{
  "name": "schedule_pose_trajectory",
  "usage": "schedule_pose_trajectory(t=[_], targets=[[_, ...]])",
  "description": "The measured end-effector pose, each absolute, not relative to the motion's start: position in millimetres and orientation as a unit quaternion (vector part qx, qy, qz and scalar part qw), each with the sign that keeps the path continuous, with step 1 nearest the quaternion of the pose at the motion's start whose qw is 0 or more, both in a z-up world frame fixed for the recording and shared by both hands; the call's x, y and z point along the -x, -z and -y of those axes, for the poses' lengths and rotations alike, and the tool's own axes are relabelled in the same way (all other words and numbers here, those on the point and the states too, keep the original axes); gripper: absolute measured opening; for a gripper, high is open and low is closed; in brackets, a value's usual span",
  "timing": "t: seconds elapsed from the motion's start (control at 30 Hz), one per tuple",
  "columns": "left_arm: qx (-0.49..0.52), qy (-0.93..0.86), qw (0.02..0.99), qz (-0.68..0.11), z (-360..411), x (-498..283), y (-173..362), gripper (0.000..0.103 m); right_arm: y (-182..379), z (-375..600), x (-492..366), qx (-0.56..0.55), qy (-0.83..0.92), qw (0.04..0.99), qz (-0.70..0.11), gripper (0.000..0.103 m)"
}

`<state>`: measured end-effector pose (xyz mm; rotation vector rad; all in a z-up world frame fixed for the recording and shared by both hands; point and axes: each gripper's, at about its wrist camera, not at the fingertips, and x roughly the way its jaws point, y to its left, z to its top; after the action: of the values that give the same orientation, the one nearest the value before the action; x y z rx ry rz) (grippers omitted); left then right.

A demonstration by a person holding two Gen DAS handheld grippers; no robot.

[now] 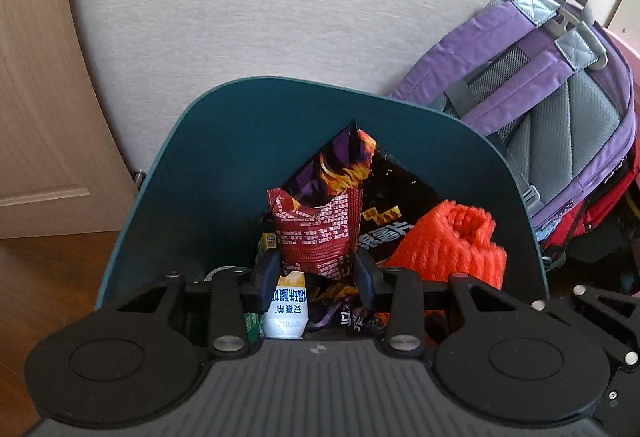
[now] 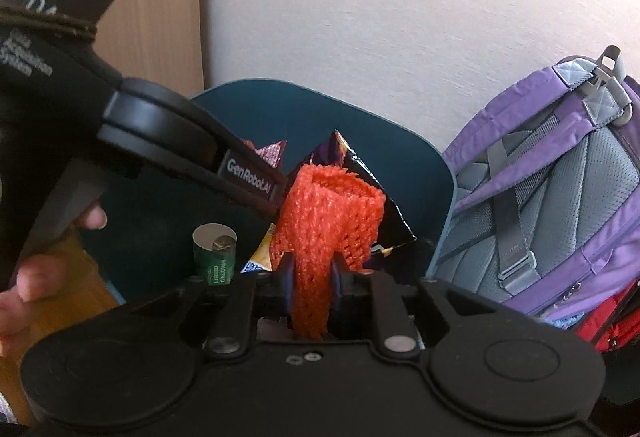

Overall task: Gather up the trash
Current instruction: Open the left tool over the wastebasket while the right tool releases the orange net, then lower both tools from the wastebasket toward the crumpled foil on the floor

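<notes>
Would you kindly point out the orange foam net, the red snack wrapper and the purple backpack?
orange foam net (image 2: pixel 328 213): right wrist view, its upper mesh.
red snack wrapper (image 1: pixel 318 233): left wrist view, printed front.
purple backpack (image 1: pixel 560 117): left wrist view, padded back panel.

Wooden floor (image 1: pixel 48 277), teal bin (image 1: pixel 224 141) against wall, purple backpack (image 1: pixel 560 109) beside it

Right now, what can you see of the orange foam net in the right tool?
The orange foam net is a soft, stretchy mesh sleeve of foam strands, folded over at its top and squeezed narrow where it passes between the right tool's fingers. It stands upright over the open teal trash bin, in front of a dark chip bag. The left tool's finger sits against its left side.
</notes>
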<state>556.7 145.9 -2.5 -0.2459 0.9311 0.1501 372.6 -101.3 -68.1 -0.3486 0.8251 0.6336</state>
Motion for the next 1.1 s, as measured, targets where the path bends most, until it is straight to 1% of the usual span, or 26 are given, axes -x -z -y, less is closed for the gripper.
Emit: schedule_pose_trajectory(t=[0.07, 0.1, 0.13, 0.17, 0.23, 0.33, 0.37, 0.43, 0.57, 0.63, 0.73, 0.9, 1.1], targets=[[0.123, -0.075, 0.882, -0.448, -146.1, -555.7, 2.9, 0.051, 67.4, 102.2, -371.4, 0.162, -0.305, 0.853, -0.390, 0.025], [0.126, -0.075, 0.883, -0.447, -145.7, -556.6, 2.2, 0.054, 67.9, 103.1, -374.0, 0.158, -0.309, 0.853, -0.390, 0.032], [0.127, -0.076, 0.884, -0.444, -146.5, -554.4, 0.9, 0.060, 67.0, 103.6, -372.4, 0.156, -0.311, 0.854, -0.388, 0.039], [0.127, -0.077, 0.885, -0.442, -146.9, -552.7, -1.3, 0.066, 66.1, 104.6, -372.5, 0.156, -0.312, 0.854, -0.387, 0.042], [0.126, -0.078, 0.886, -0.439, -146.7, -548.2, -4.1, 0.069, 63.7, 105.3, -368.5, 0.159, -0.311, 0.855, -0.382, 0.051], [0.128, -0.079, 0.886, -0.439, -146.4, -545.5, -8.0, 0.070, 59.4, 106.7, -364.6, 0.161, -0.309, 0.858, -0.378, 0.059], [0.128, -0.082, 0.886, -0.437, -146.2, -541.9, -10.3, 0.072, 57.6, 107.8, -363.4, 0.160, -0.307, 0.860, -0.376, 0.061], [0.123, -0.085, 0.888, -0.434, -144.1, -535.0, -14.9, 0.075, 52.8, 110.6, -359.9, 0.158, -0.302, 0.864, -0.370, 0.071], [0.114, -0.083, 0.895, -0.422, -138.3, -521.8, -26.0, 0.075, 41.4, 119.2, -354.5, 0.147, -0.296, 0.872, -0.361, 0.076], [0.110, -0.086, 0.899, -0.415, -134.4, -512.2, -33.4, 0.075, 32.4, 124.8, -348.5, 0.141, -0.292, 0.877, -0.355, 0.081], [0.107, -0.084, 0.904, -0.404, -129.7, -495.1, -44.8, 0.075, 17.2, 134.3, -335.2, 0.132, -0.288, 0.883, -0.346, 0.085], [0.096, -0.079, 0.914, -0.386, -120.3, -463.9, -62.7, 0.075, -1.8, 152.5, -316.1, 0.117, -0.281, 0.892, -0.334, 0.088], [0.082, -0.069, 0.926, -0.363, -108.1, -423.2, -80.5, 0.075, -19.0, 177.2, -282.5, 0.099, -0.275, 0.898, -0.330, 0.088]])
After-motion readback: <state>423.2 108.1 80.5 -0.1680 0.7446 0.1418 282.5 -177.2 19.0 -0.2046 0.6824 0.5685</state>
